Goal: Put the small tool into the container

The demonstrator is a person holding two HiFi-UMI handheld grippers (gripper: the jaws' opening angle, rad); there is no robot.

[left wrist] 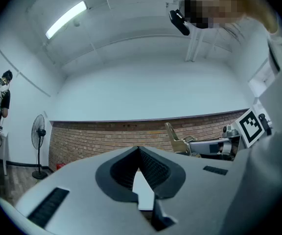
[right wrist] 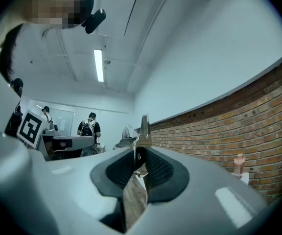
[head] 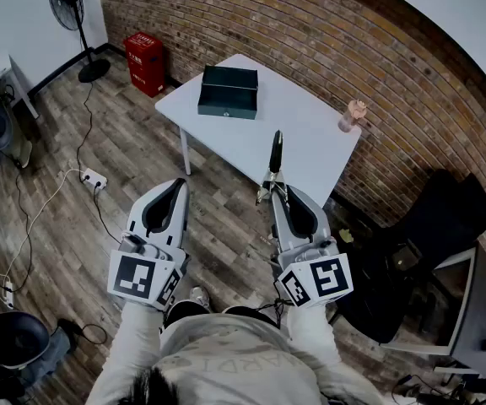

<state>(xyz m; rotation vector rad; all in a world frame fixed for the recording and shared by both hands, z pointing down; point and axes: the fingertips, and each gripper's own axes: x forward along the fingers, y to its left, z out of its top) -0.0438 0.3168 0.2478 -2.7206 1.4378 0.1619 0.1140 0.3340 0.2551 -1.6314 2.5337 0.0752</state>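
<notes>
Since the right gripper (right wrist: 138,154) is closed on the small tool (right wrist: 143,129), with the ribbed dark pads pinching it near its lower end, the tool's weight hangs well beyond the jaws. In the head view the small tool (head: 274,169) stands almost upright out of the right gripper (head: 278,196): a slim black handle on top, and pale metal legs splaying below, where the pads bite.

It looks light, stiff and thin. The bare metal is probably slick against rubber, so a hold this low may let it pivot or slide if swung quickly. A grip on the flat metal shank, square to the pads, seems the safest place. The black handle looks like softer, grippier plastic or rubber.

The left gripper (left wrist: 138,150) has its jaws together with nothing between them. It is held level beside the other, its smooth grey shell matte, and it shows at the left in the head view (head: 178,186).

Further out, the container (head: 228,91) sits well apart from both grippers on the far part of the white desk (head: 298,133). It is a dark, boxy, hard-edged case, likely metal, with a small latch on its near face. Whether its lid is open I cannot tell. A small pink object (head: 354,115) stands near the desk's right corner. Wood-plank floor (head: 142,154) lies under everything, and a rough brick wall (head: 310,24) runs behind.
</notes>
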